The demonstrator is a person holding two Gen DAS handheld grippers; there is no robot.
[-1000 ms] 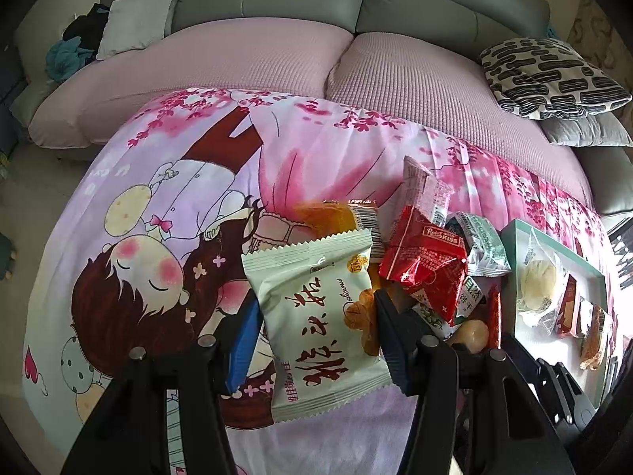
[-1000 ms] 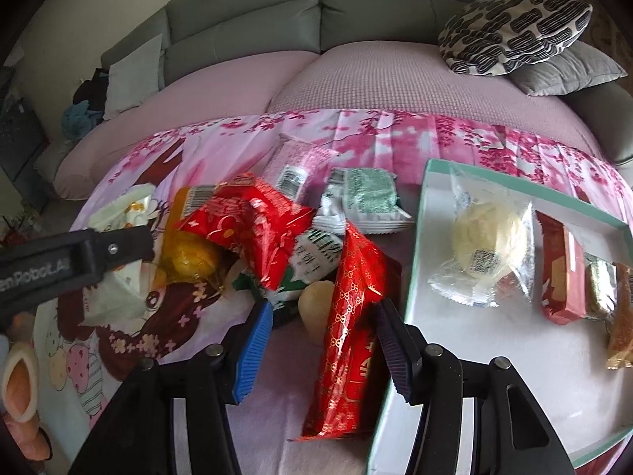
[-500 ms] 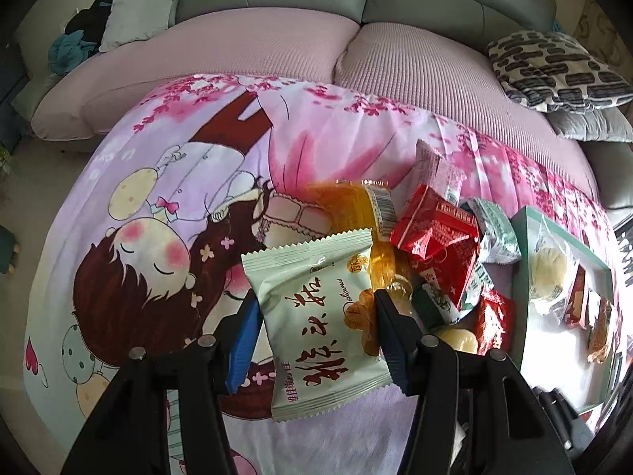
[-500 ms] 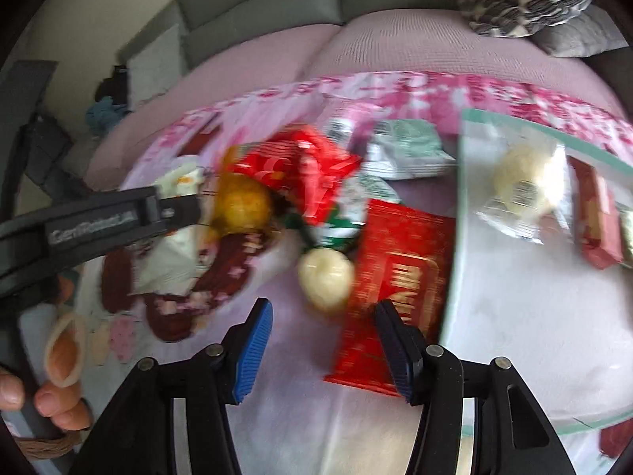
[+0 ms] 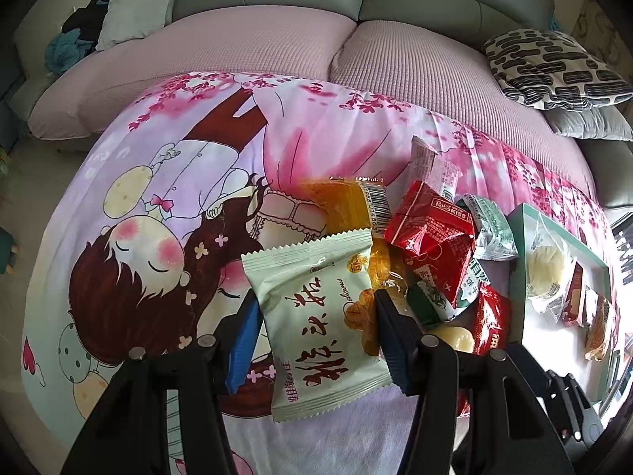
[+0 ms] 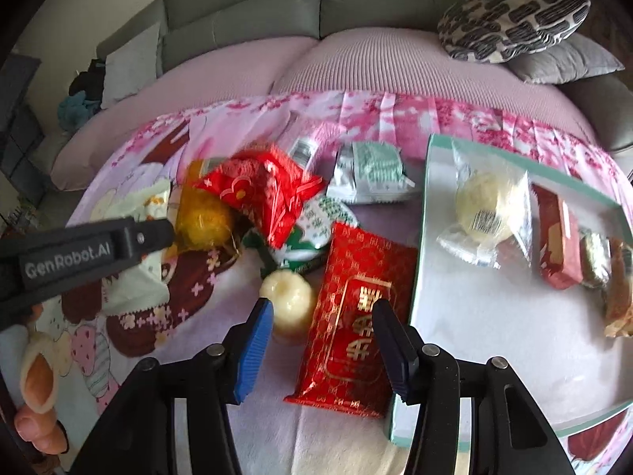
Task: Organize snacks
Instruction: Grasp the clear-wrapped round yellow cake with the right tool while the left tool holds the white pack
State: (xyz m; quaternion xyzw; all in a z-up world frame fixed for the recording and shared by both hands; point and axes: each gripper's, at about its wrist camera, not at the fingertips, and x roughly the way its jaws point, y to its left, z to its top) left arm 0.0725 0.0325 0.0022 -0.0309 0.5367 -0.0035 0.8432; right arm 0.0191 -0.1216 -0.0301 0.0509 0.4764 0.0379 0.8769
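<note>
My left gripper is shut on a pale green snack packet with red lettering and holds it over the cartoon cloth. My right gripper is open, with its fingers astride a flat red-and-gold packet lying beside the tray's left edge. A loose pile of snacks lies between the grippers: an orange pack, a crumpled red bag, a green-and-white packet and a round cream cake. The white tray with a teal rim holds a wrapped cream cake and several bars.
A grey sofa with pink seat covers runs behind the table. A black-and-white patterned cushion lies at the right. The left gripper's arm crosses the left side of the right wrist view. The cartoon cloth covers the table.
The red-and-gold packet, upright in my right gripper a second ago, now lies flat on the cloth and the right jaws are open. The left gripper has kept the green packet, shifting slightly.
</note>
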